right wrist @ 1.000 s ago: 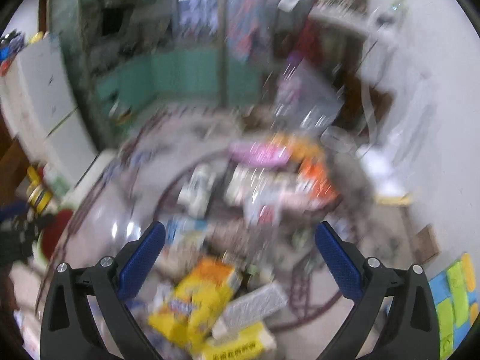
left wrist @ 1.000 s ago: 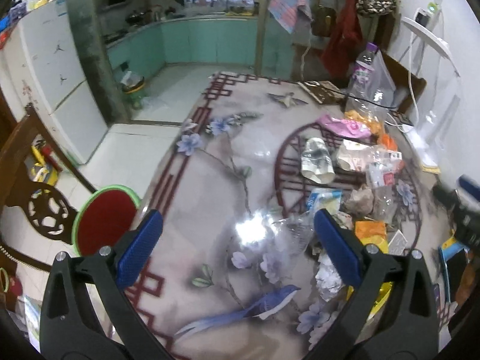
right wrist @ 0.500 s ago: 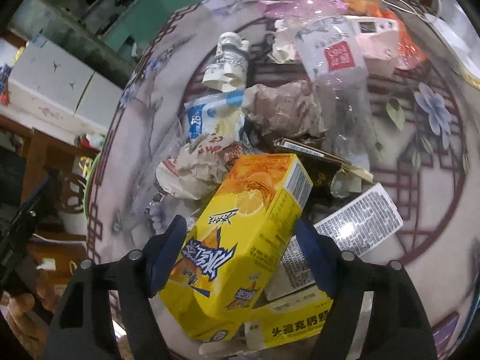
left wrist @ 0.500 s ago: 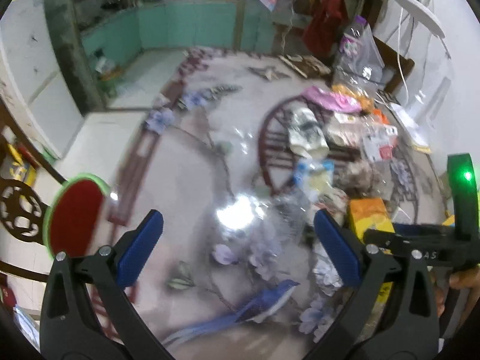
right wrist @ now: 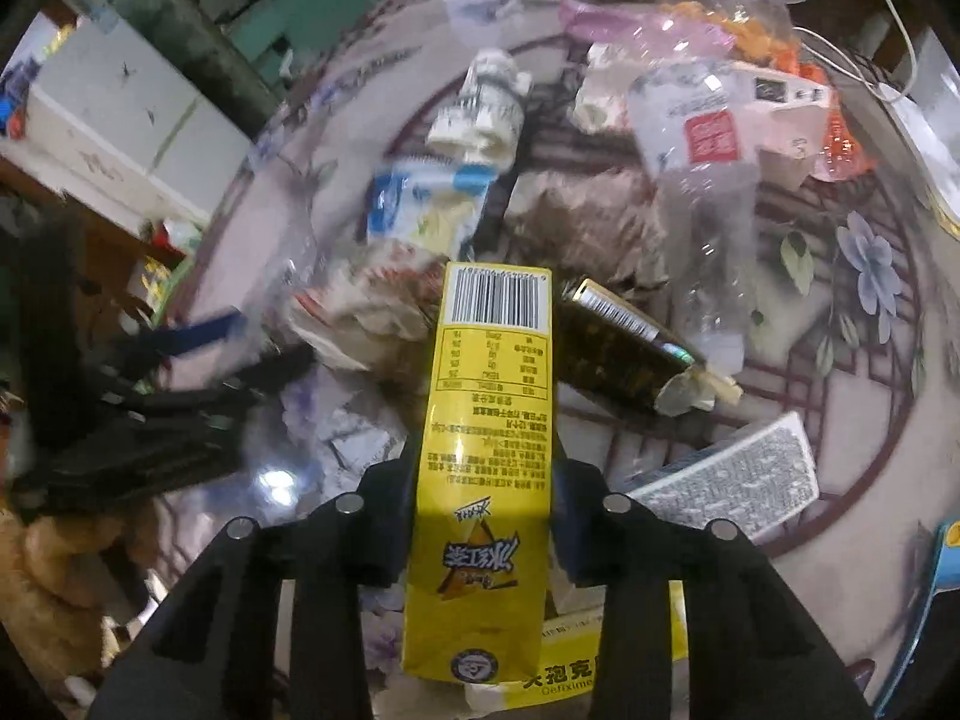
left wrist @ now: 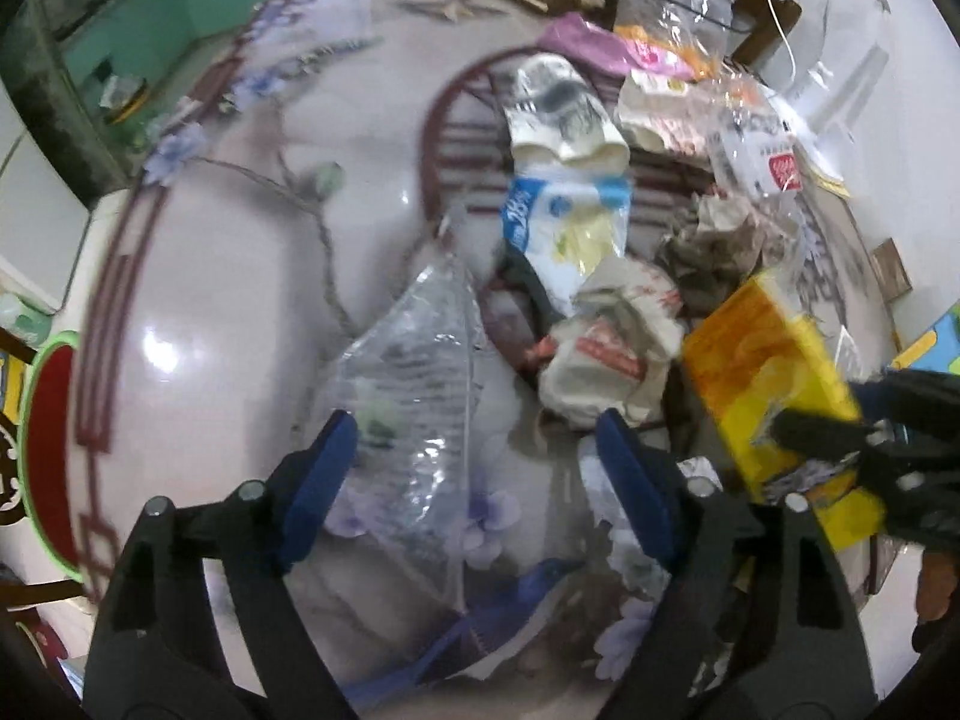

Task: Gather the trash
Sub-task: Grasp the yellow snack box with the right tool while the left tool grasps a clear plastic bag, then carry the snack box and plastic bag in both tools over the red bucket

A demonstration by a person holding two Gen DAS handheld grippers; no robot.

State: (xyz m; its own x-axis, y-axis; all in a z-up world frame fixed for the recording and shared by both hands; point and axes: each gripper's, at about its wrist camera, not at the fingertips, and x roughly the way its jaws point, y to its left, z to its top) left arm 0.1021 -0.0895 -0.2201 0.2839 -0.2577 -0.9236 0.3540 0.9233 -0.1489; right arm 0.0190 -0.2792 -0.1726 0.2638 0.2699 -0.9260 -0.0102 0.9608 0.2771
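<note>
Trash is heaped on a flower-patterned table [left wrist: 240, 330]. My left gripper [left wrist: 474, 468] points steeply down over a clear plastic bag [left wrist: 420, 372]. Its jaws are closing with the bag between the blue pads, and the right pad stands clear of it. My right gripper [right wrist: 486, 462] is closing too, and its pads press on a yellow drink carton [right wrist: 486, 420]. In the left wrist view that carton [left wrist: 762, 360] shows at the right. Beyond lie a crushed white bottle [left wrist: 558, 114], a blue-white wrapper [left wrist: 564, 222] and crumpled paper [left wrist: 606, 354].
A dark box [right wrist: 624, 348], a printed white box [right wrist: 738, 468] and a yellow medicine box [right wrist: 576, 660] lie around the carton. A red stool with a green rim [left wrist: 48, 450] stands beyond the table's left edge. A white fridge [right wrist: 120, 120] is farther off.
Both grippers have come down toward the table. The right jaws closed onto the yellow carton. The left jaws narrowed around the clear plastic bag.
</note>
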